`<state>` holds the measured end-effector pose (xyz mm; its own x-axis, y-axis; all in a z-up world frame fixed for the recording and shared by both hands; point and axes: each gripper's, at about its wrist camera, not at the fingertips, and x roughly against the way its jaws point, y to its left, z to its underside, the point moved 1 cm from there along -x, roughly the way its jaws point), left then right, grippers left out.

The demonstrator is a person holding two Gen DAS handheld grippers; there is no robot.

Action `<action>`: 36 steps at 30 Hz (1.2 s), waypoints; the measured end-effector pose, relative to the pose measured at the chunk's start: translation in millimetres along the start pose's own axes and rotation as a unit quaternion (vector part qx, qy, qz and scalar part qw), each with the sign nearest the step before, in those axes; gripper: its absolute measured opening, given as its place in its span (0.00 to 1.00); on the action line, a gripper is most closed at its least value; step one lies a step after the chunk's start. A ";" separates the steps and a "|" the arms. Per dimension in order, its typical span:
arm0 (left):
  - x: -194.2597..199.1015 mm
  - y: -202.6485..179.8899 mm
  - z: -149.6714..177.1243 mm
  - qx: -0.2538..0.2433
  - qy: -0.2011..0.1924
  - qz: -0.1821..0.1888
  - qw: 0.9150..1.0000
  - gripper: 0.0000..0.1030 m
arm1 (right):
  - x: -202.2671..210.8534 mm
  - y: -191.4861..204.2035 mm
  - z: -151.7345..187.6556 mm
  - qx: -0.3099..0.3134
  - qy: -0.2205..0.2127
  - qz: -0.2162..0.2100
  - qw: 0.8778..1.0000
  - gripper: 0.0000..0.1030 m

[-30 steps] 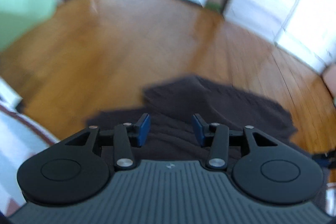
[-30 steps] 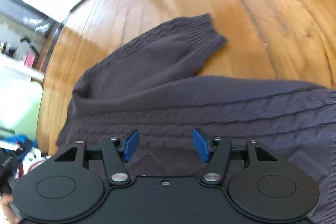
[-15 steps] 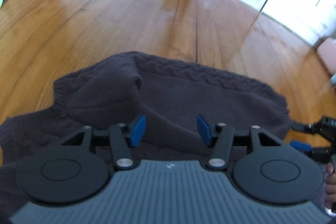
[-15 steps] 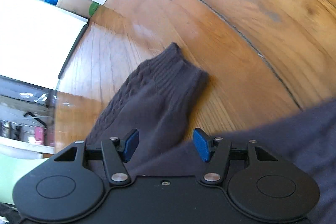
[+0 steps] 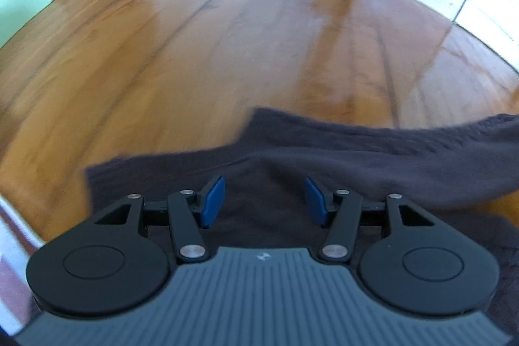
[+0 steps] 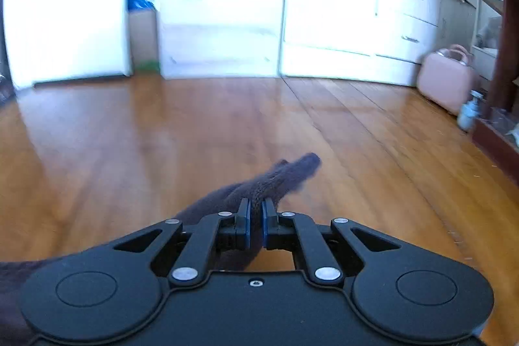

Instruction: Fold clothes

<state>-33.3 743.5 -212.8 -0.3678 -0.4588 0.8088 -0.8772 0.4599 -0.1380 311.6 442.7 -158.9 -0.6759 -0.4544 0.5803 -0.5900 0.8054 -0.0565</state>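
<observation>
The right gripper is closing its jaws on the sleeve of a dark purplish-grey cable-knit sweater, and the knit is pinched between the blue pads with the ribbed cuff end sticking out past the tips. The bite looks narrow and close to the cuff, so the main risk, as I judge it, is the sleeve sliding out if it is pulled across the body quickly; the loose knit could also stretch and drag the rest of the garment out of line instead of folding cleanly. The left gripper hangs with its jaws apart above the sweater's body, holding nothing, so nothing pins the cloth down; a pull from the right could shift the whole sweater along the glossy wooden floor.

The sweater lies on that floor, just below and ahead of the left gripper. In the left wrist view it looks soft and thick, with one flat edge toward the left and a raised, rumpled fold running off to the right; motion blur hides the finer knit pattern. In the right wrist view only the sleeve and a dark patch at the lower left show.
</observation>
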 end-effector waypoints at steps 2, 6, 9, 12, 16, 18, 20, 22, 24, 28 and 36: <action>7.1 13.5 7.3 0.006 0.010 -0.004 1.000 0.53 | -4.5 -2.5 7.1 0.032 0.030 0.011 0.999 0.18; 35.8 43.2 29.7 0.012 0.014 -0.024 1.000 0.58 | 19.3 2.1 34.5 0.072 0.025 0.051 0.996 0.59; 69.0 76.0 58.1 0.038 0.017 -0.033 0.999 0.59 | 41.4 8.5 55.3 0.081 0.058 0.013 0.995 0.59; 92.5 105.6 92.6 0.075 0.024 -0.034 0.996 0.65 | 74.7 13.6 83.1 0.068 0.092 -0.087 0.990 0.59; 103.5 130.0 134.2 0.135 0.071 -0.002 0.988 0.66 | 108.1 32.8 116.0 0.074 0.145 -0.215 0.963 0.59; 106.9 133.9 145.9 0.156 0.085 0.016 0.984 0.66 | 117.1 47.2 125.9 0.098 0.152 -0.238 0.954 0.59; 108.0 132.5 155.5 0.167 0.102 0.036 0.980 0.66 | 123.3 60.7 132.4 0.124 0.146 -0.243 0.951 0.60; 108.4 131.5 165.5 0.200 0.120 0.069 0.970 0.66 | 129.5 74.1 139.0 0.150 0.141 -0.248 0.947 0.63; 105.5 126.9 172.8 0.228 0.137 0.105 0.958 0.66 | 137.3 82.5 143.3 0.168 0.134 -0.245 0.945 0.65; 103.7 117.3 172.9 0.234 0.123 0.126 0.956 0.62 | 140.9 67.3 148.0 0.179 0.157 -0.263 0.935 0.65; 140.8 126.5 153.5 0.229 0.044 0.162 0.959 0.45 | 159.9 79.8 154.8 0.289 0.148 -0.284 0.902 0.68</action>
<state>-243.4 620.4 -204.1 -0.6341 -0.2733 0.7234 -0.7723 0.1758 -0.6105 88.2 375.4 -196.4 -0.0955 -0.5406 0.8359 -0.9935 0.1040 -0.0462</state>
